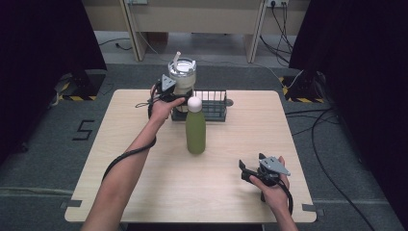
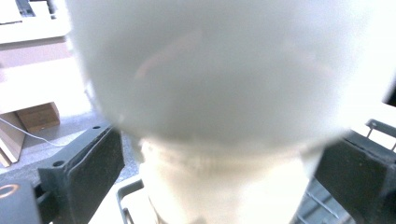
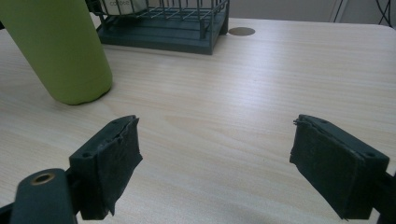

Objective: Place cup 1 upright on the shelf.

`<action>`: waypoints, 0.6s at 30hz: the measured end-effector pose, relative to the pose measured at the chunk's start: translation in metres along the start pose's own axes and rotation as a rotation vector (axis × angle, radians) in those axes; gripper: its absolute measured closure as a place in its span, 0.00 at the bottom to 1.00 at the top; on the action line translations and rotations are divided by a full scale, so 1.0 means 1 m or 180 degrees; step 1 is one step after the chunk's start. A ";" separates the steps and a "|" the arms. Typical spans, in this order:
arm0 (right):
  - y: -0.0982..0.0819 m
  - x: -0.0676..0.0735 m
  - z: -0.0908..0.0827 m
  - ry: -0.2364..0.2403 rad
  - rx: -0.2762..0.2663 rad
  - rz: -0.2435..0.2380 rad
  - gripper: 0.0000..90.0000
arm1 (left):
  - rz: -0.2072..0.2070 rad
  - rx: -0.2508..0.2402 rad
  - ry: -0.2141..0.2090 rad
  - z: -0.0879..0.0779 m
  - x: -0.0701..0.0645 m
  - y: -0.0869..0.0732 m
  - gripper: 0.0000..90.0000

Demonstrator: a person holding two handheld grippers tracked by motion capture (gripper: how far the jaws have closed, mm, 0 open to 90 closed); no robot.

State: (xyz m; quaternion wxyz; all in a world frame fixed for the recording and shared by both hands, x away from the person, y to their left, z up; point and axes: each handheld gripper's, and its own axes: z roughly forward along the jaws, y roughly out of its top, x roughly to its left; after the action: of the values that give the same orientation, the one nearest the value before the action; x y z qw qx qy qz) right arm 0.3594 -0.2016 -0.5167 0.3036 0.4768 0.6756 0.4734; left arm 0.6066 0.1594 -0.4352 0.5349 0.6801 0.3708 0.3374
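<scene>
A cream tumbler [image 1: 182, 77] with a clear lid and a straw stands in the left end of a dark wire basket [image 1: 217, 91] at the back of the table. My left gripper [image 1: 179, 98] reaches around its lower body. In the left gripper view the tumbler [image 2: 224, 93] sits between the jaws, and a gap shows beside the left pad [image 2: 93, 172], so the jaws are open. A green bottle [image 1: 196, 132] with a white cap stands upright mid-table. Near the front right, my right gripper [image 1: 244, 168] is open and empty, low over the wood [image 3: 215, 163], with the bottle [image 3: 60, 51] ahead of it to the left.
The basket [image 3: 187, 28] stands just behind the bottle, its right half holding nothing. A small round disc [image 3: 242, 31] lies in the tabletop beside the basket. Light wooden table [image 1: 144, 192]; cables trail on the floor to the right.
</scene>
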 end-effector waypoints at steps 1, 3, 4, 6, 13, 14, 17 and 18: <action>0.000 0.000 0.000 0.0002 -0.0007 -0.0013 0.17 | 0.0011 -0.0011 -0.0009 -0.002 0.000 0.000 0.05; 0.001 0.000 0.000 -0.0005 -0.0008 -0.0016 0.17 | 0.0002 -0.0039 -0.0041 -0.007 -0.002 0.000 0.05; 0.001 0.000 0.000 -0.0009 -0.0014 -0.0004 0.17 | 0.0002 -0.0043 -0.0053 -0.009 -0.002 0.000 0.05; 0.002 0.000 0.000 -0.0020 -0.0015 0.0001 0.17 | -0.0041 -0.0068 -0.0067 -0.013 -0.002 0.000 0.05; 0.002 0.002 0.000 -0.0020 -0.0012 -0.0002 0.17 | -0.0019 -0.0098 -0.0158 -0.032 -0.004 -0.003 0.06; 0.002 0.002 0.000 -0.0020 -0.0012 -0.0002 0.17 | -0.0002 -0.0094 -0.0148 -0.035 -0.005 -0.004 0.06; 0.002 0.003 -0.001 -0.0010 -0.0020 -0.0005 0.17 | 0.0016 -0.0125 -0.0147 -0.047 -0.006 -0.007 0.06; 0.002 0.003 -0.001 -0.0010 -0.0022 -0.0017 0.17 | 0.0030 -0.0142 -0.0140 -0.052 -0.006 -0.007 0.07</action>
State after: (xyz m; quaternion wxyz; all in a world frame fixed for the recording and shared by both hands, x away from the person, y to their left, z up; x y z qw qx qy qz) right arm 0.3581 -0.1988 -0.5141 0.3076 0.4747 0.6747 0.4741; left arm 0.5584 0.1799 -0.4320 0.5563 0.6770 0.3482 0.3331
